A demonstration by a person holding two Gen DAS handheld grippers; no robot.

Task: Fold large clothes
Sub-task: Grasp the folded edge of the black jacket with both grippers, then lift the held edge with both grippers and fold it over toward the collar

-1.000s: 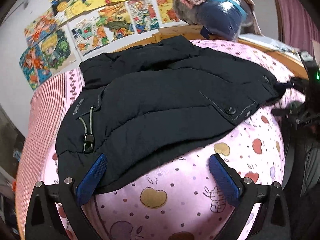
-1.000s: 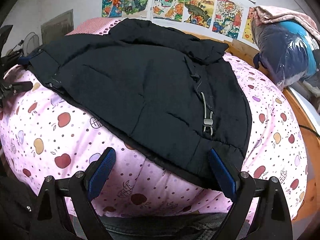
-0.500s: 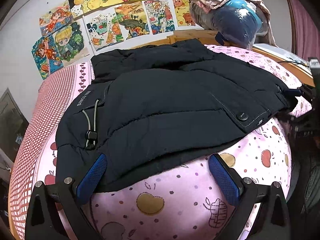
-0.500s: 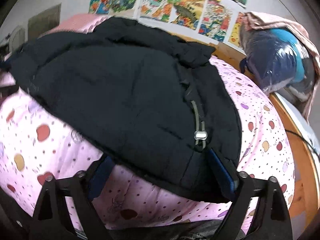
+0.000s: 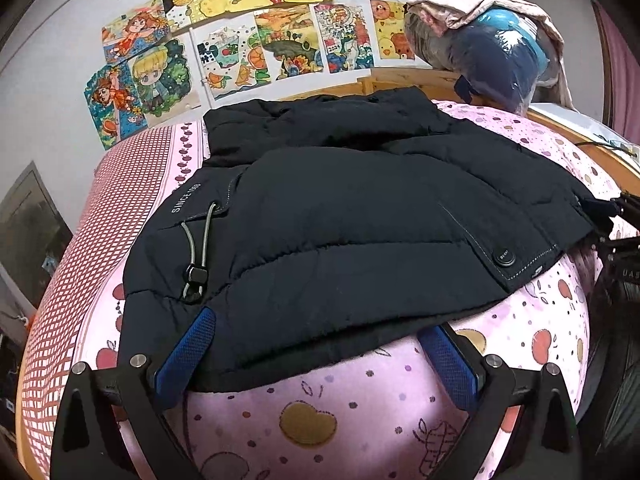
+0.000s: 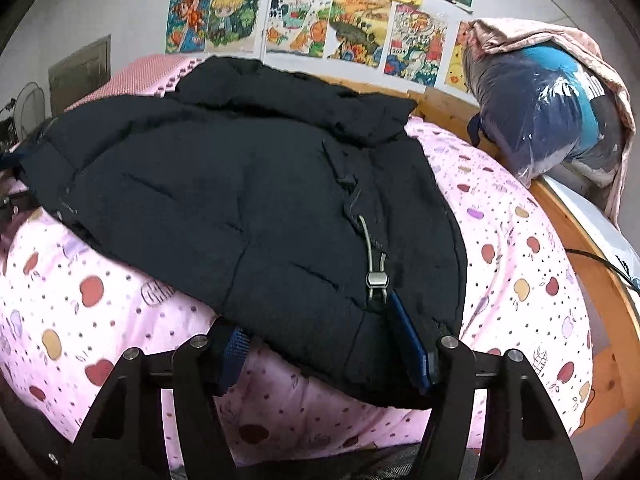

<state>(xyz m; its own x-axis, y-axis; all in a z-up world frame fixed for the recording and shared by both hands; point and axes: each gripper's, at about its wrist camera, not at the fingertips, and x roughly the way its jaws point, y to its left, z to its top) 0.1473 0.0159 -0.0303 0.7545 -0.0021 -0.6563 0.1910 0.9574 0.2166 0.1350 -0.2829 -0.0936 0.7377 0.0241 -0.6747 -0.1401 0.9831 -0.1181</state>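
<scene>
Up at 12 o'clock, drawings [image 5: 256, 40] lining wall, bagged bundle [image 6: 548, 108] at 2. Black jacket [image 5: 360, 216] lying on pink bedspread [image 5: 320, 420]. Left gripper [image 5: 316, 356] gaping around hem; right gripper [image 6: 324, 344] pinching corner.

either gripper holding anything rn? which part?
Both grippers straddle the near hem of the black puffer jacket: left gripper wide open, right gripper narrower. A closed grip cannot be told.
</scene>
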